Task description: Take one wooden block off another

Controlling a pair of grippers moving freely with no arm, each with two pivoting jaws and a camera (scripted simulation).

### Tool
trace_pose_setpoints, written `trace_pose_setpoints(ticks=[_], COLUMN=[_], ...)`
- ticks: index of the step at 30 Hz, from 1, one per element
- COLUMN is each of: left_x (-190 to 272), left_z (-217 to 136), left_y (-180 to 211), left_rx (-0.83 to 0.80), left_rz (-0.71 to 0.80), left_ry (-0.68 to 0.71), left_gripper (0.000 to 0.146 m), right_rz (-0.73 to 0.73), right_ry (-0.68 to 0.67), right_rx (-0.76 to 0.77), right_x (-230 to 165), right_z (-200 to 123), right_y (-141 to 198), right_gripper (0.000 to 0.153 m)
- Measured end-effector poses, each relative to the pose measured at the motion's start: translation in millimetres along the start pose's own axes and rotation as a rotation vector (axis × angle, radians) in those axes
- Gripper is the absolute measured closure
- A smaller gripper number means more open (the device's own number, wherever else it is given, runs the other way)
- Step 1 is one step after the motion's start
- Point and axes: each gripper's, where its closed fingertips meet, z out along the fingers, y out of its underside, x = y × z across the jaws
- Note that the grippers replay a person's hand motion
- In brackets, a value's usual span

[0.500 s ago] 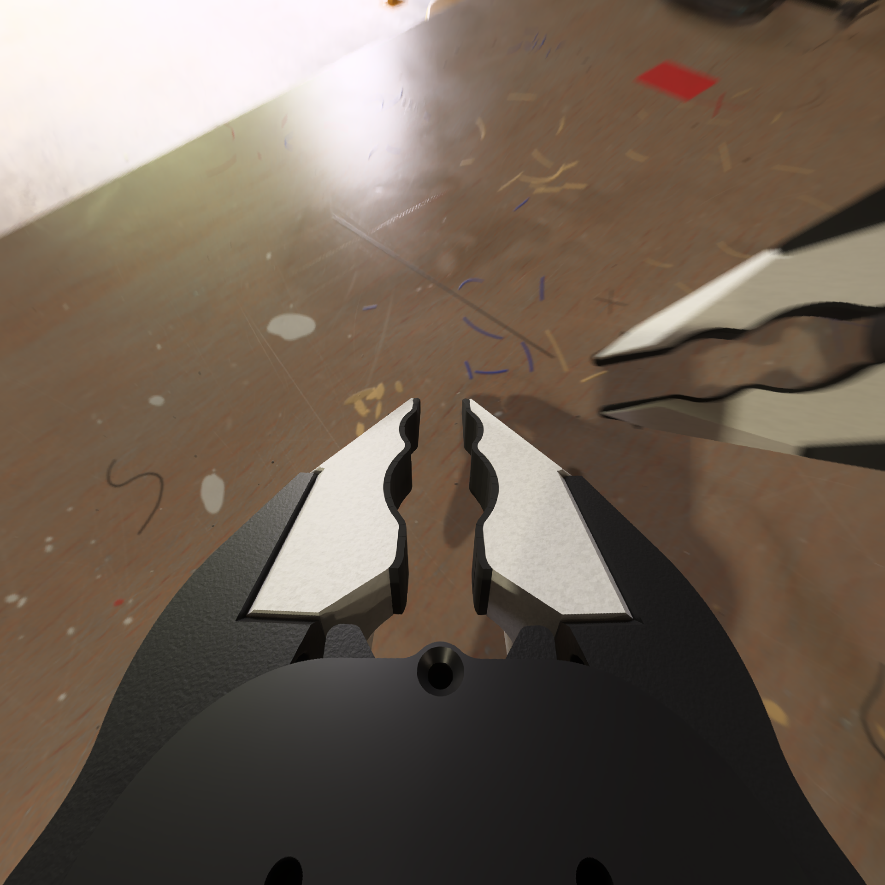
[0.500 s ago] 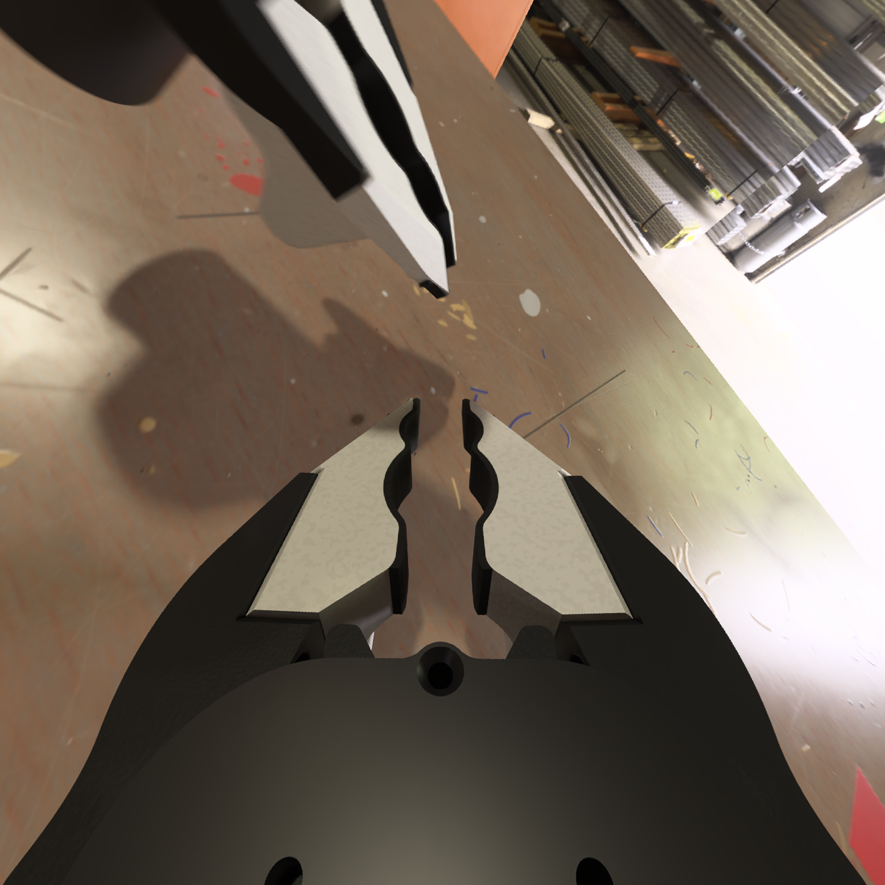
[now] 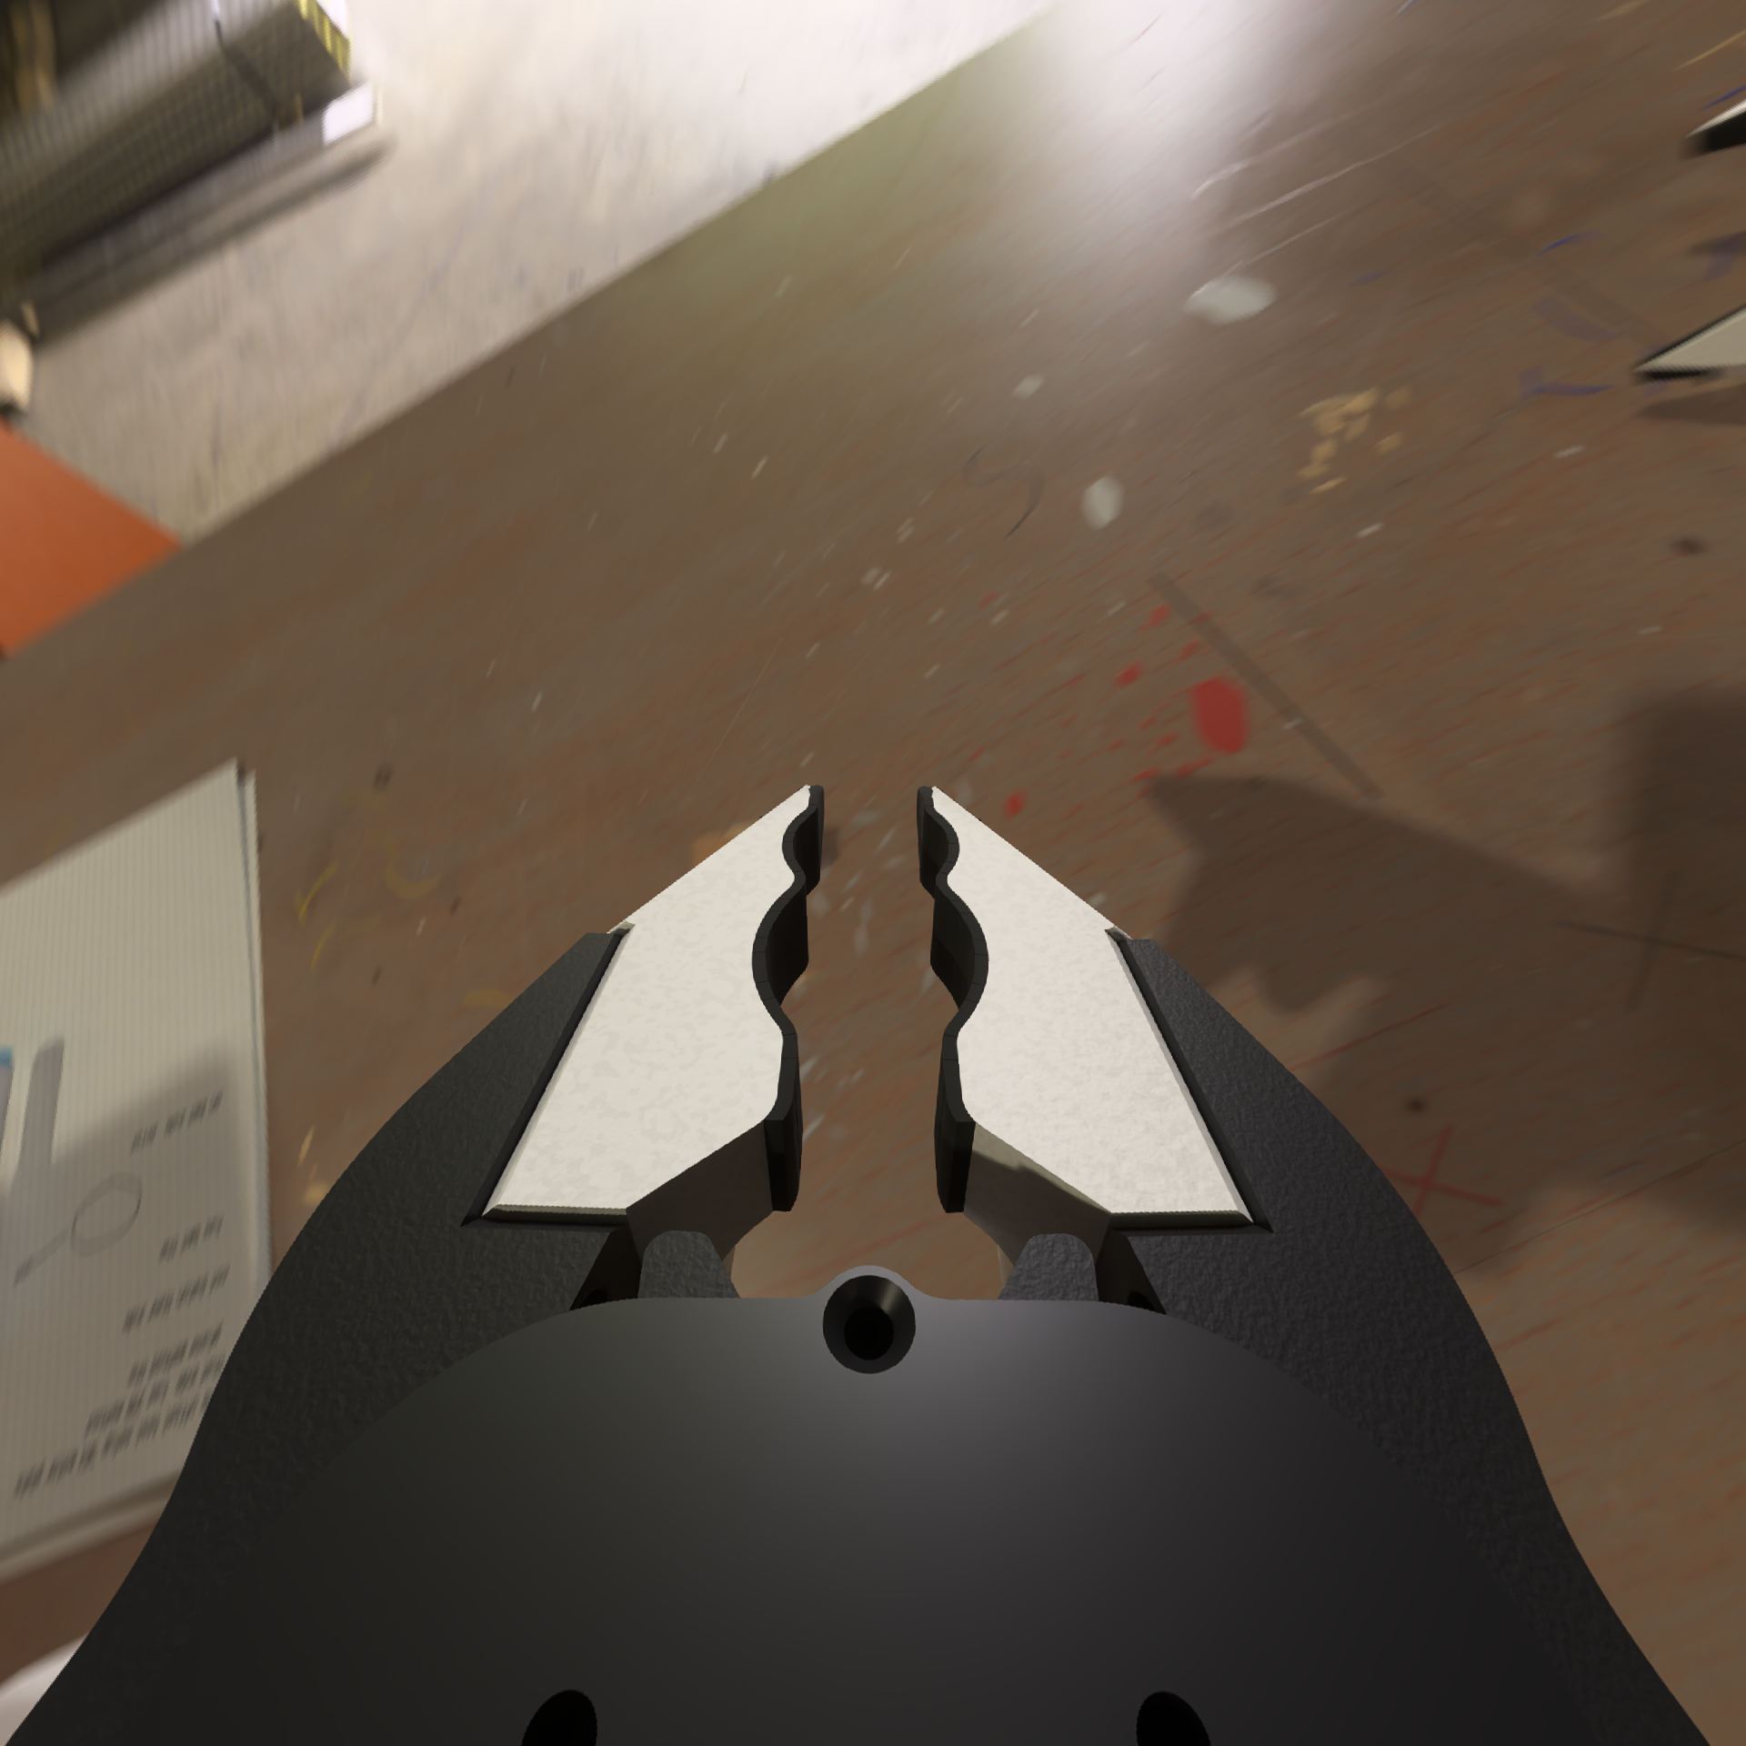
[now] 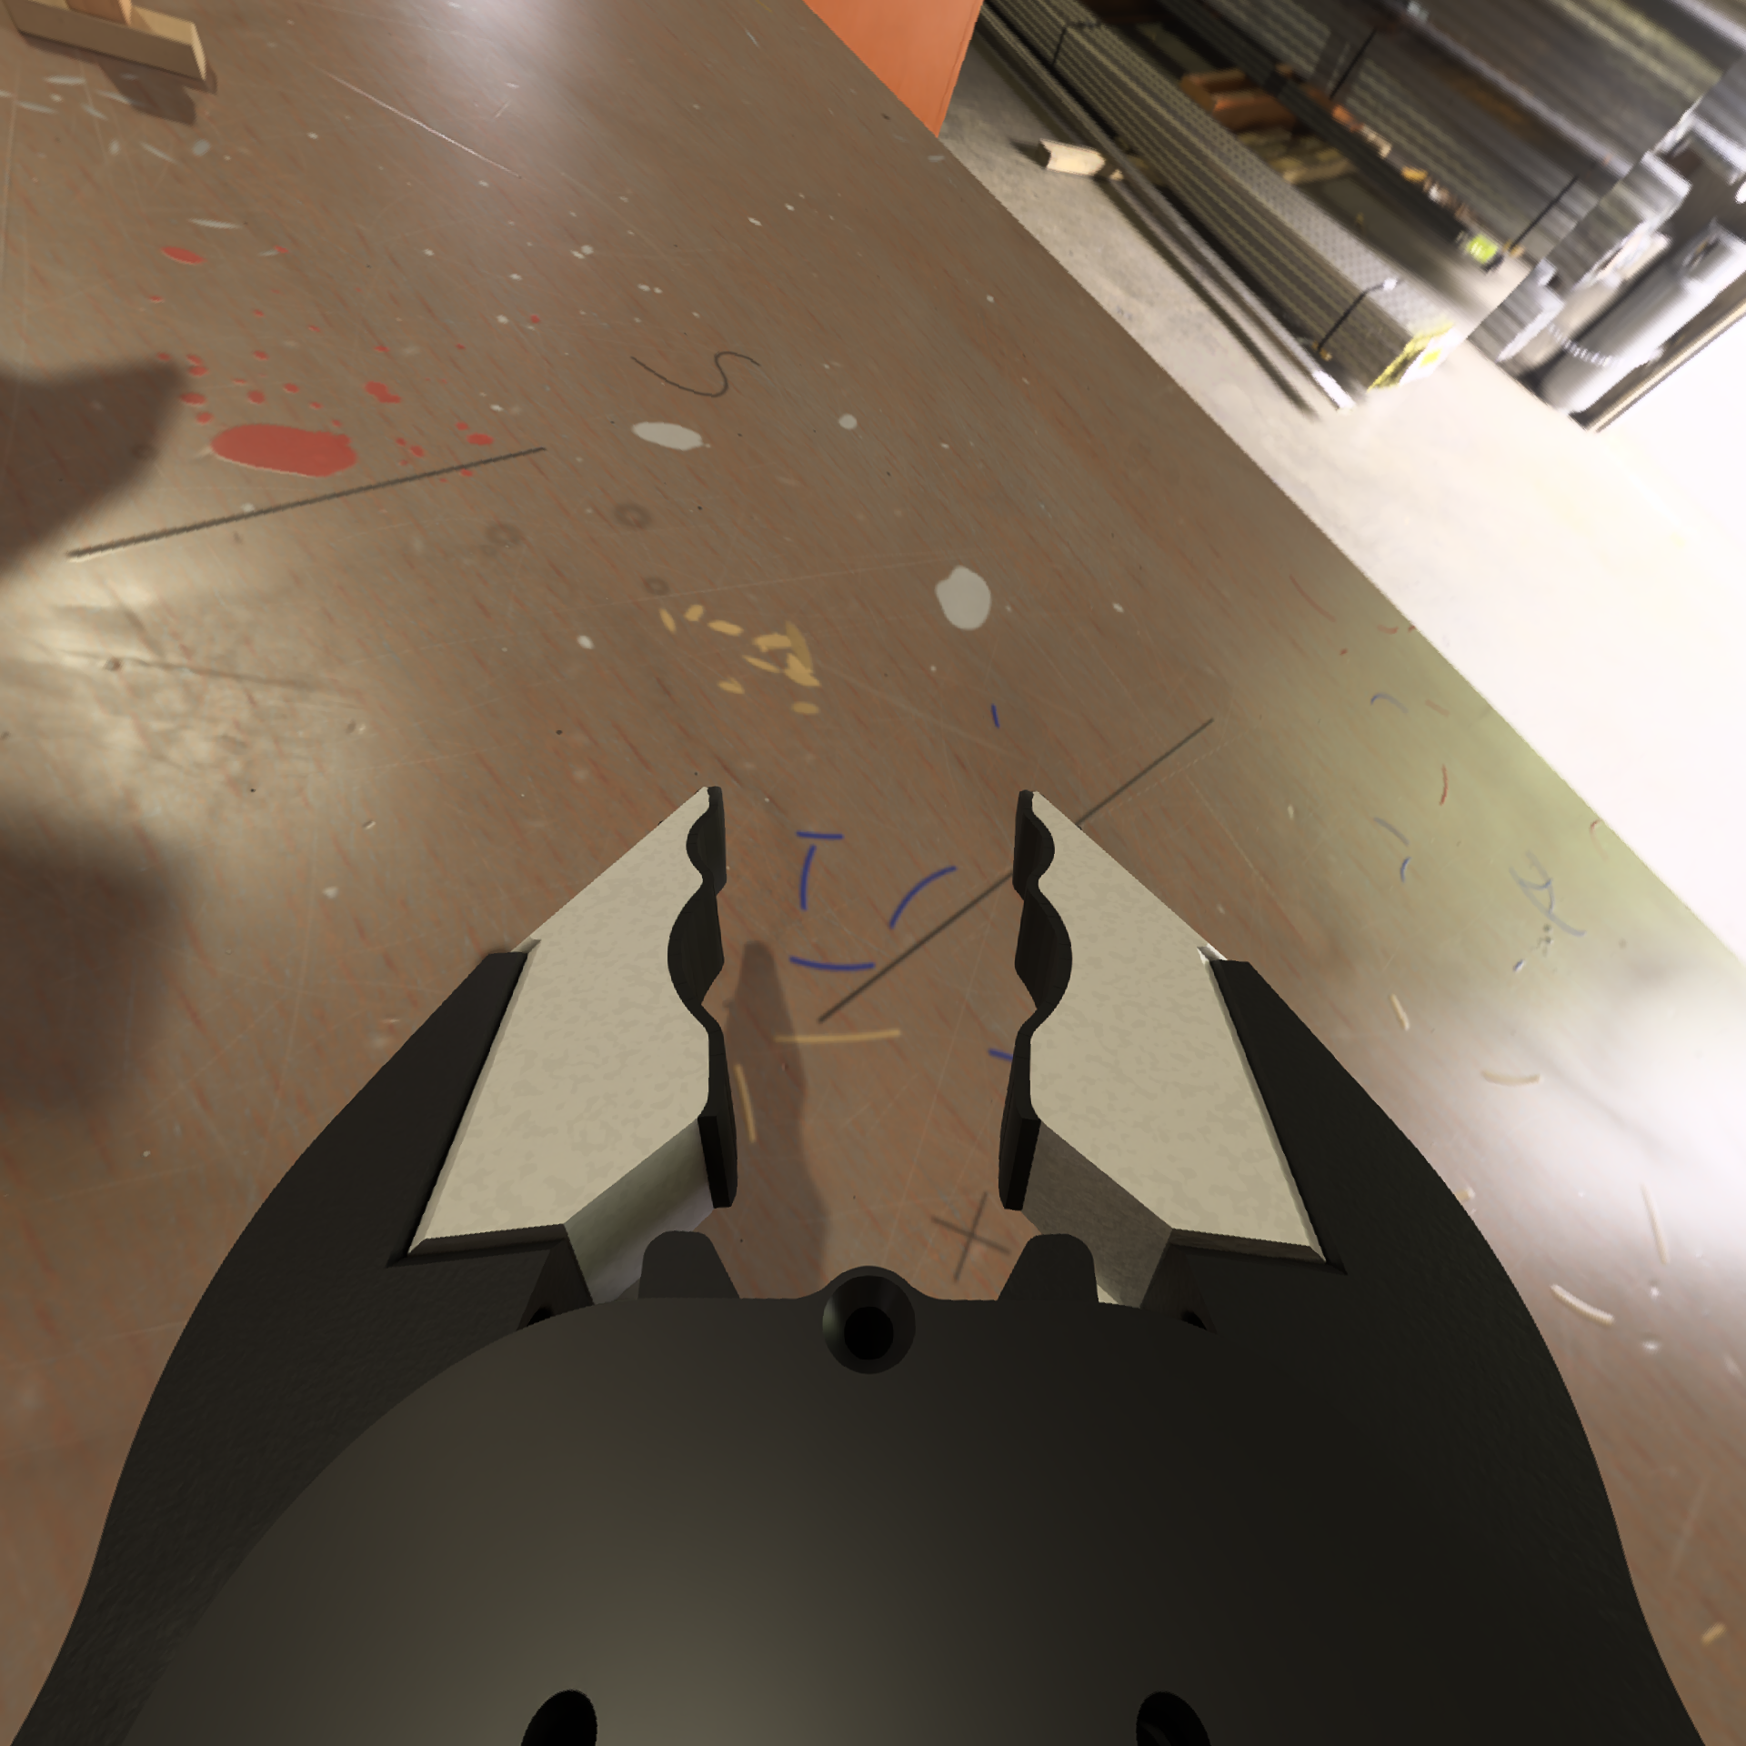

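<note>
A pale wooden block (image 4: pixel 142 47) lies at the far top left of the right wrist view, with another wooden piece (image 4: pixel 99 8) on it, cut off by the frame edge. My right gripper (image 4: pixel 869 798) is open and empty, low over the brown table (image 4: pixel 472 850), far from the blocks. My left gripper (image 3: pixel 871 795) has its jaws drawn close with a narrow gap and nothing between them. No block shows in the left wrist view; the right gripper's fingertips (image 3: pixel 1701 364) show at its right edge.
An orange box (image 3: pixel 66 557) stands past the table's far corner and also shows in the right wrist view (image 4: pixel 898 66). A printed sheet (image 3: pixel 123 1134) lies at left. The table edge (image 4: pixel 1228 491) runs diagonally, with metal racks (image 4: pixel 1370 189) beyond. A red paint blot (image 4: pixel 283 449) marks the table.
My right gripper's jaws have opened wide. The left gripper has swung away, out of the right wrist view, so the blocks, sheet and orange box now show.
</note>
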Motion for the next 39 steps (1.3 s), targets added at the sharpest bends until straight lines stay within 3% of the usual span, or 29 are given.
trace_pose_setpoints(ticks=[6,10,14,16,18,21,25,28,32,36,39], left_x=[-49.1,-36.8,-37.9,-40.8,-46.9,-54.5,-64.3,-57.0,-13.9,39.5,95.8], left_z=[27.2,56.5,69.2,76.8,80.6,77.6,60.8,39.5,4.1,-13.2,-9.6], left_y=[30.5,47.0,68.7,77.7,79.5,72.5,43.2,0.9,-71.2,-112.8,-126.8], left_rx=[-0.233,-0.48,-0.668,-0.716,-0.713,-0.651,-0.473,-0.25,0.104,0.285,0.358], left_rz=[-0.186,-0.187,-0.149,-0.126,-0.075,-0.033,-0.002,0.02,0.018,0.109,0.158], left_ry=[-0.004,0.095,0.061,0.04,-0.017,-0.084,-0.196,-0.22,-0.129,-0.025,0.156], left_gripper=[0.115,0.107,0.1,0.102,0.116,0.132,0.132,0.132,0.132,0.132,0.132], right_rz=[0.136,0.091,0.073,0.082,0.082,0.096,0.181,0.257,0.323,0.396,0.441], right_ry=[-0.032,-0.016,0.04,0.065,0.099,0.169,0.282,0.311,0.185,-0.073,-0.251], right_rx=[0.012,-0.02,-0.043,-0.044,-0.068,-0.115,-0.11,-0.075,0.001,0.079,0.136], right_x=[1.5,5.6,19.8,27.1,36.1,57.2,88.8,99.0,79.8,38.6,12.1], right_z=[-5.2,-17.3,-43.2,-57.9,-73.4,-102.2,-143.4,-159.1,-153.7,-142.0,-140.2], right_y=[9.0,16.2,29.4,38.4,51.6,74.1,97.4,106.9,101.8,80.1,60.3], right_gripper=[0.091,0.089,0.088,0.088,0.089,0.089,0.091,0.094,0.096,0.101,0.102])
